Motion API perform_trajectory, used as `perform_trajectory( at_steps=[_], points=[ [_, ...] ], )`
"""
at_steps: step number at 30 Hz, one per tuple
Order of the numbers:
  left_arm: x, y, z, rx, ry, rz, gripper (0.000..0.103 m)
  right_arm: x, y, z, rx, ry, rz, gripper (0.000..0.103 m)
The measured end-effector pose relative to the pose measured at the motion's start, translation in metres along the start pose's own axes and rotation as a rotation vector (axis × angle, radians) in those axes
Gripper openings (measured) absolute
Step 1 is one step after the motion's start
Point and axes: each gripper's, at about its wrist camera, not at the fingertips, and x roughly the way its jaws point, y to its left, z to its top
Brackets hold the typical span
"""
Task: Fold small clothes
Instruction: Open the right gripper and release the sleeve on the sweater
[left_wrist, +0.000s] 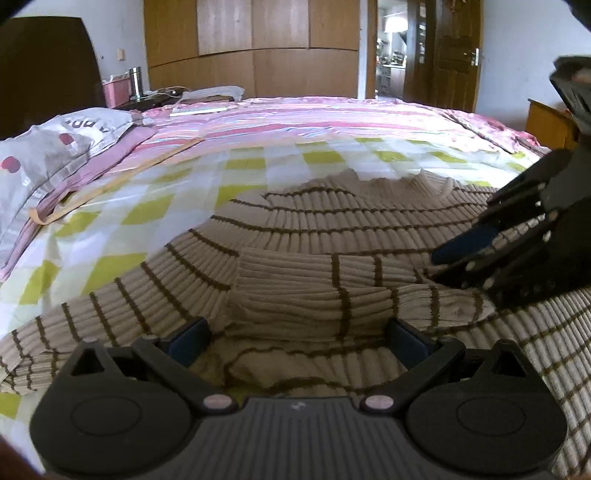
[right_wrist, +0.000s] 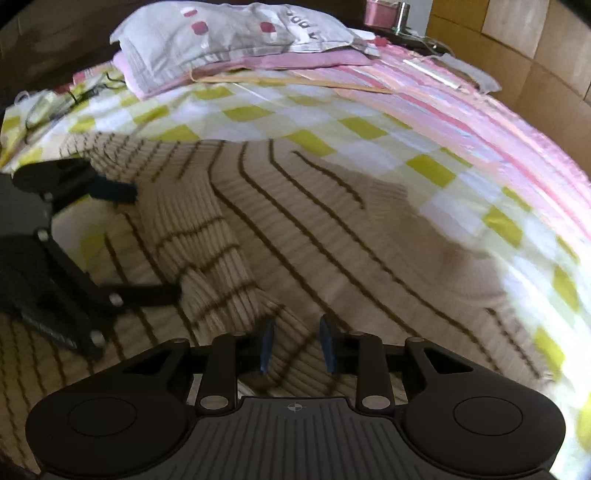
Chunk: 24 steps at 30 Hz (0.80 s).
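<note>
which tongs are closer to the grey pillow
Left. The left tongs sit on the sweater's pillow side; the right tongs are farther across the sweater.

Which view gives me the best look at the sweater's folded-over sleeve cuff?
The left wrist view: the sleeve cuff lies flat across the sweater, sharp and centred ahead of the open left gripper. In the right wrist view the sleeve is motion-blurred and seen obliquely, off to the left.

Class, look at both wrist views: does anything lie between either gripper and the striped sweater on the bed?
Nothing visible does. The left gripper sits open directly over the folded sleeve of the sweater, and the right gripper has sweater fabric between its narrowly spaced fingers.
</note>
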Motion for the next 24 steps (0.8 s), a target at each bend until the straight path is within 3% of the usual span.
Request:
perform_trajectory(
  at_steps=[3,6,11,16,19,24],
  points=[
    [-0.001,0.003,-0.003,-0.016,0.000,-0.003,0.103,0.000,0.006,0.000,-0.011,-0.010,-0.030,0.014],
    [-0.003,0.001,-0.003,0.008,-0.018,0.012,0.103,-0.005,-0.005,0.001,0.092,-0.048,-0.086,0.002],
    [0.004,-0.002,-0.004,0.040,0.008,0.033,0.103,-0.004,-0.030,0.004,0.290,-0.094,-0.131,0.002],
    [-0.004,0.004,-0.002,0.015,-0.022,0.016,0.103,0.000,-0.025,0.008,0.274,-0.083,-0.173,0.007],
    [-0.012,0.008,0.002,0.003,-0.061,0.018,0.103,-0.010,-0.021,0.011,0.258,-0.132,-0.202,0.009],
    [-0.018,0.015,0.012,-0.027,-0.110,0.014,0.103,-0.024,-0.004,0.010,0.246,-0.192,-0.116,0.012]
  ],
)
